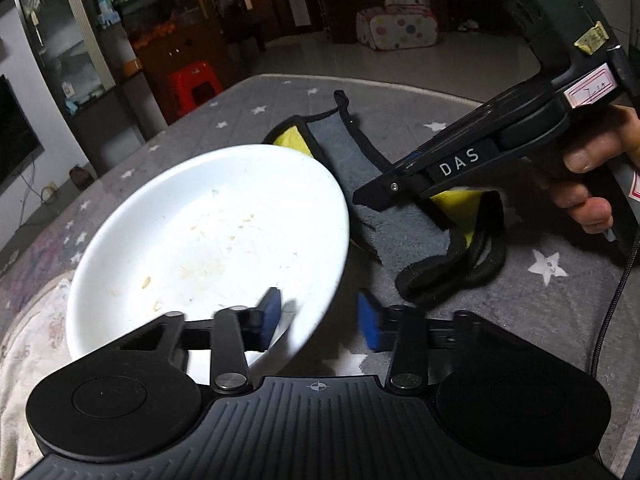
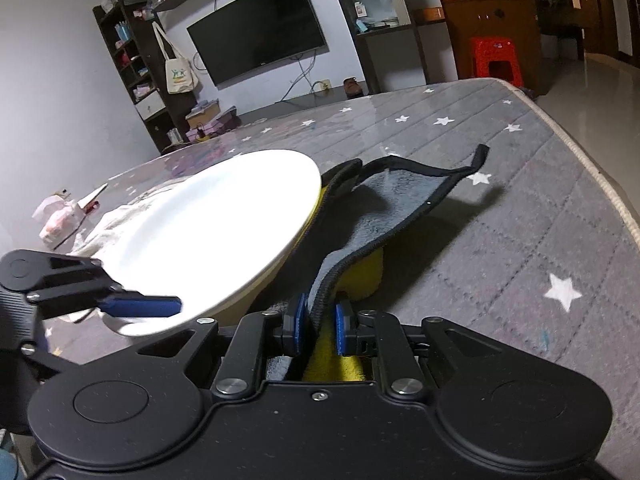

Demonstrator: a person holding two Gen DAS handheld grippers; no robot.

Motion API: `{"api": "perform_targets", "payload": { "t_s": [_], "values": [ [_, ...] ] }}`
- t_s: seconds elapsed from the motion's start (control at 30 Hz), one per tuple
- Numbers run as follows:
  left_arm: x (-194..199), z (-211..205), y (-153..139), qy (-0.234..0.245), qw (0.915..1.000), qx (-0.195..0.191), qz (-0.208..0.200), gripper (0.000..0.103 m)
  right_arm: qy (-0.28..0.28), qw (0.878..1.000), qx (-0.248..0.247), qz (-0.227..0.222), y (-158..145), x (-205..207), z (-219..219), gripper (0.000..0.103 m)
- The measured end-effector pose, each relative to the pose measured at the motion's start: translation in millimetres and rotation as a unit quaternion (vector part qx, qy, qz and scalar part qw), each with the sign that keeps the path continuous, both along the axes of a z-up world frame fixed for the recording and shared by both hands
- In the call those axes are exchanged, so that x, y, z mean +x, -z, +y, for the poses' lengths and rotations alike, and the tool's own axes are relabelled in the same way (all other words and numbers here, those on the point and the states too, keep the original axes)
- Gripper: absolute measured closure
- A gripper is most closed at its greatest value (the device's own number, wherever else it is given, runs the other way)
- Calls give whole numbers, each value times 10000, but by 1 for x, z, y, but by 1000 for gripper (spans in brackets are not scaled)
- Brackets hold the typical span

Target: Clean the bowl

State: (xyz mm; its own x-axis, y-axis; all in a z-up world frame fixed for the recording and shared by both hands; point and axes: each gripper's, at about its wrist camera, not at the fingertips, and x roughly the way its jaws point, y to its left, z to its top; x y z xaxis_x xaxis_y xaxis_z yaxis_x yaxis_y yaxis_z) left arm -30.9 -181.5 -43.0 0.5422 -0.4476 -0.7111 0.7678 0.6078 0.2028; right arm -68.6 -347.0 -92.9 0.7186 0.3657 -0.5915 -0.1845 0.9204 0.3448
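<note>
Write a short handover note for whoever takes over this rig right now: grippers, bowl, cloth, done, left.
Left gripper: open, its pads astride the near rim of the white bowl, which sits tilted.
Right gripper: shut on the grey and yellow cloth, which trails across the star-patterned table cover beside the bowl.
Done: cloth picked up.
Left: food residue is on the bowl's inside; steadying the bowl and wiping probably come next.

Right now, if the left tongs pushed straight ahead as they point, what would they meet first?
The white bowl. The left tongs are open astride its near rim, one pad over the soiled inside, the other outside, so the rim seems first. Depth is unclear.
</note>
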Motion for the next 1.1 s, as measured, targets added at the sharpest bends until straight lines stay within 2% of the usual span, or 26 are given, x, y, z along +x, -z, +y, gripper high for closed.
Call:
{"api": "perform_targets", "payload": {
  "t_s": [0.1, 0.23, 0.33, 0.4, 0.47, 0.6, 0.67, 0.9, 1.1],
  "values": [
    [4, -1, -1, -36, 10000, 32, -23, 62, 1, 10000, -16, -21, 0, 2, 1, 86],
    [2, -5, 0, -97, 9995, 178, -253, 39, 13, 9999, -97, -51, -1, 2, 3, 86],
    [3, -7, 0, -114, 9994, 172, -273, 30, 27, 9997, -235, -103, -1, -1, 6, 81],
    [3, -5, -3, -201, 9993, 151, -272, 29, 59, 9995, -298, -131, -2, -2, 6, 73],
    [4, -5, -5, -283, 9992, 108, -261, 25, 114, 9992, -345, -164, -3, -4, 6, 70],
    [5, -1, -10, -511, 9985, -28, -178, 22, 231, 9987, -380, -240, -6, -6, 4, 57],
    [7, 3, -14, -673, 9976, -126, -130, 22, 296, 9983, -383, -312, -9, -9, 3, 54],
    [3, 23, -39, -1412, 9881, -616, 29, 20, 484, 9955, -531, -611, -24, -21, 5, 40],
    [-7, 35, -59, -1859, 9790, -842, -18, 19, 568, 9935, -621, -769, -32, -29, 8, 33]
  ]
}}
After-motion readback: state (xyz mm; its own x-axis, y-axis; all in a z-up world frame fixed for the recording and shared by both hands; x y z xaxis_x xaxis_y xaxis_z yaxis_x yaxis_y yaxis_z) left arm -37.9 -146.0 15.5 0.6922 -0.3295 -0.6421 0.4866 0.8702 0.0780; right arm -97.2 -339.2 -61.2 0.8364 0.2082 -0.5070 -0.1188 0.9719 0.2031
